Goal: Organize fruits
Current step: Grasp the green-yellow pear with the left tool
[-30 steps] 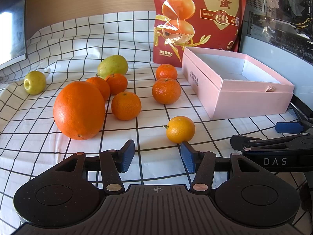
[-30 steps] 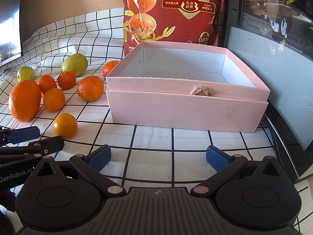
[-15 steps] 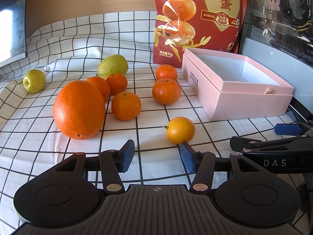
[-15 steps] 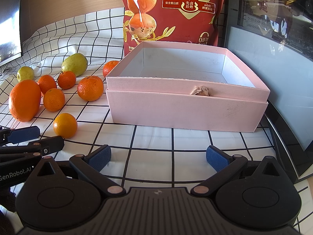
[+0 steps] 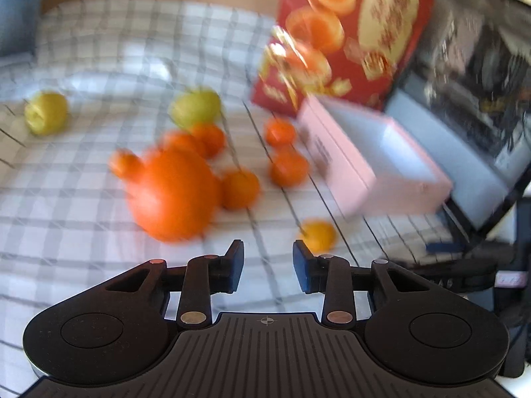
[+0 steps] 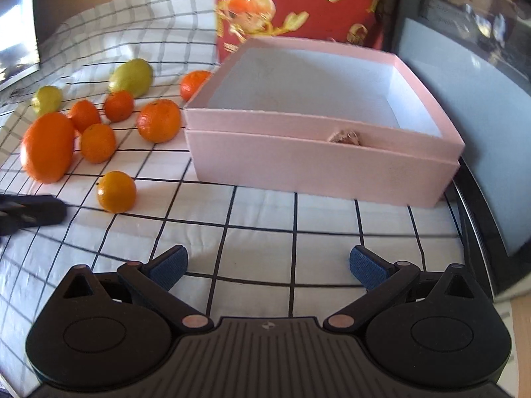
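Observation:
A big orange [image 5: 172,195] [image 6: 48,147], several small tangerines such as one [image 6: 159,120] and another, nearest [image 6: 116,191] [image 5: 318,234], a green pear [image 6: 132,78] [image 5: 195,107] and a small green fruit [image 6: 47,99] [image 5: 46,116] lie on the checked cloth. An open pink box [image 6: 318,165] [image 5: 351,172] stands empty to their right. My left gripper [image 5: 268,263] is open and empty above the cloth, short of the big orange; its view is blurred. My right gripper [image 6: 268,267] is wide open and empty in front of the box.
A red snack bag [image 6: 298,3] stands behind the box. A dark screen with a grey base [image 6: 464,99] borders the box on the right. The left gripper's finger [image 6: 30,210] shows at the left edge of the right wrist view.
Both grippers have risen and tilted. The left one has swung, so the fruits look farther and its view blurs. Both stay open and no fruit has moved.

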Demonstrator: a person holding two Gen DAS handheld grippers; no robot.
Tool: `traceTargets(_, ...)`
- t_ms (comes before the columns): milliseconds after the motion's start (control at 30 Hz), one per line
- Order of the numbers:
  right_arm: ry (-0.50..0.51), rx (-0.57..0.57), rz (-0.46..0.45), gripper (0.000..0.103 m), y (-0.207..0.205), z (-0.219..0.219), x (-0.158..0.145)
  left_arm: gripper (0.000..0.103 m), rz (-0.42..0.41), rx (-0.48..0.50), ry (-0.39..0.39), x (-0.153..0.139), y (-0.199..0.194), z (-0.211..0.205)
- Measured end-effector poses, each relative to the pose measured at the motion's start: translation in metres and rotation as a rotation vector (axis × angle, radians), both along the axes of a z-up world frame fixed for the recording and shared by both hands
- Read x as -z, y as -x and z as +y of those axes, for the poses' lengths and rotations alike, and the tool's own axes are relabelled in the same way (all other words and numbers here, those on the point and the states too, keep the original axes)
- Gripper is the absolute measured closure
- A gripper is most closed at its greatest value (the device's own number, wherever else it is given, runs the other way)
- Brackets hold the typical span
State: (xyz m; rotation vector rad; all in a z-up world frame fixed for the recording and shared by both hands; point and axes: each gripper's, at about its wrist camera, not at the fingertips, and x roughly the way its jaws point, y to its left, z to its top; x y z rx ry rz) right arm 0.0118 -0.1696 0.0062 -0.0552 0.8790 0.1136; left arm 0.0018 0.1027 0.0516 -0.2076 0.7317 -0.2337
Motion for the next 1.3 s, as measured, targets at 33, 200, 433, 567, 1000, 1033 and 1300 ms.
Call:
traceTargets(33,0.000,0.034,0.014,0.000,-0.001,0.003,-0.001,0.066,-0.020,-0.011,-0.002,-0.008,0.000,0.013)
traceTargets(200,0.002,0.220,-0.030,0.000,0.008,0.018,0.003,0.066,-0.031,-0.135,0.035,-0.027,-0.018,0.099)
traceTargets(433,-0.008,0.286,0.062,0.010,0.006,0.032,-0.005,0.068,-0.004,-0.326,-0.156,-0.030,-0.066,0.187)
traceTargets(567,0.020,0.286,0.001,0.011,0.025,0.067,-0.020,0.068,-0.032,-0.320,-0.169,-0.032,-0.100,0.211)
traceTargets(1000,0.079,0.152,-0.051,0.011,0.058,0.122,-0.042,0.066,-0.012,-0.220,-0.212,-0.008,-0.182,0.193)
traceTargets(1033,0.073,0.155,-0.045,0.011,0.057,0.118,-0.041,0.058,0.017,-0.205,-0.189,-0.009,-0.184,0.193)
traceTargets(1300,-0.022,0.144,-0.021,0.011,0.052,0.103,-0.026,0.043,0.124,-0.166,-0.275,-0.004,-0.192,0.191)
